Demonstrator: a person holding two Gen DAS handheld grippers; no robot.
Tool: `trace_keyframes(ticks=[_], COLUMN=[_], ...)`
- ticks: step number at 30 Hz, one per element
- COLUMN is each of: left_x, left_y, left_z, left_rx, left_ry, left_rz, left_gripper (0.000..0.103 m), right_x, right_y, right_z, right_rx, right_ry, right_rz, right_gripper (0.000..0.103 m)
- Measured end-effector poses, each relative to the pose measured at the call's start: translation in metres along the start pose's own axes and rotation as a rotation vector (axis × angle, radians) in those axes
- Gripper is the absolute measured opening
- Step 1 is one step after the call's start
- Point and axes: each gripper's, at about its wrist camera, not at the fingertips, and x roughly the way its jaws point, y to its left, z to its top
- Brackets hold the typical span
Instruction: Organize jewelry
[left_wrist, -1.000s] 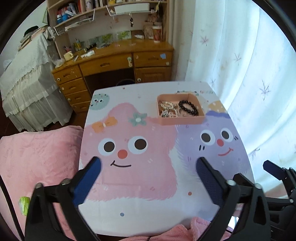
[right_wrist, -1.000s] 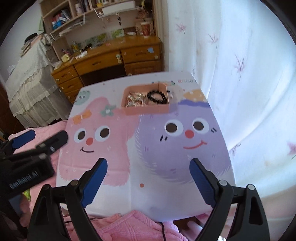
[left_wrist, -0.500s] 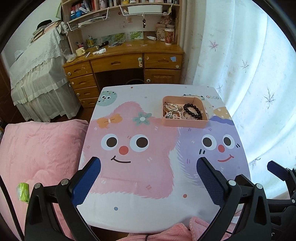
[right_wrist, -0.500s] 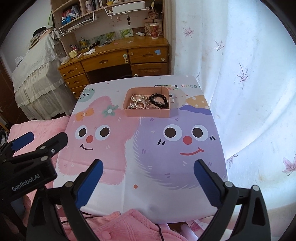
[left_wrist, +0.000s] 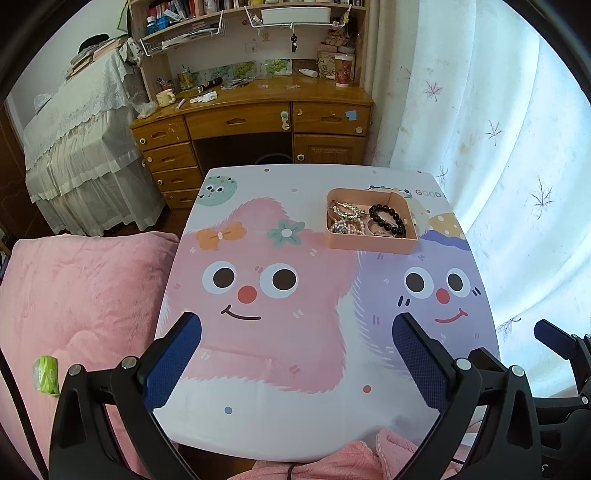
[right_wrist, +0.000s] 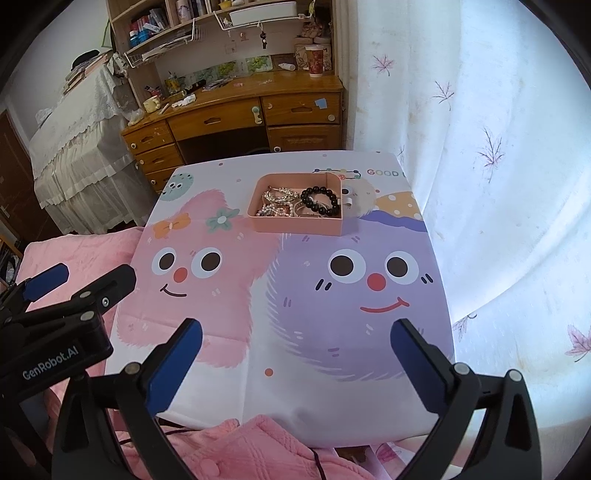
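A pink tray (left_wrist: 369, 246) sits at the far right of the cartoon-printed table (left_wrist: 280, 362); it also shows in the right wrist view (right_wrist: 295, 226). It holds a black bead bracelet (left_wrist: 387, 218), silver chains (left_wrist: 345, 210) and a pearl piece (left_wrist: 341, 227). The bracelet (right_wrist: 320, 201) and chains (right_wrist: 279, 195) show in the right wrist view too. My left gripper (left_wrist: 295, 332) is open and empty above the table's near edge. My right gripper (right_wrist: 295, 336) is open and empty, also near the front edge, far from the tray.
A pink blanket (left_wrist: 81, 295) lies left of the table. A wooden desk (left_wrist: 251, 114) with shelves stands behind. A white curtain (left_wrist: 498, 147) hangs on the right. The left gripper's body (right_wrist: 55, 325) shows at the left of the right wrist view.
Both grippers have drawn back and risen a little, so the table and tray look farther away. Both stay open and empty.
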Motion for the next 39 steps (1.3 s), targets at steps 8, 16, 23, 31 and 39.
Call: trace_keyframes(ticks=[8,16,23,31,39], left_x=[0.001,0.001,0.002,0.003,0.004], left_y=[0.000,-0.002,-0.003,-0.002,0.001], left_z=[-0.002,-0.005,-0.006,-0.008,-0.008], left_rx=[0.003,0.010,0.016,0.016,0.023], left_ry=[0.014,0.014,0.016,0.022,0.014], left_rz=[0.006,0.012,0.014,0.018,0.028], left_gripper=[0.102,0.102,0.102,0.102,0.102], right_x=[0.002,0.004,0.006,0.008,0.013], right_y=[0.001,0.003,0.006,0.005,0.003], right_z=[-0.001,-0.002,-0.002,-0.001,0.002], right_rx=[-0.006,-0.022,-0.036,-0.038,-0.032], right_ry=[0.017,0.023,0.031,0.040,0.055], right_rz=[0.005,0.007,0.008,0.011,0.014], right_gripper=[0.102,0.102,0.103,0.103,0.103])
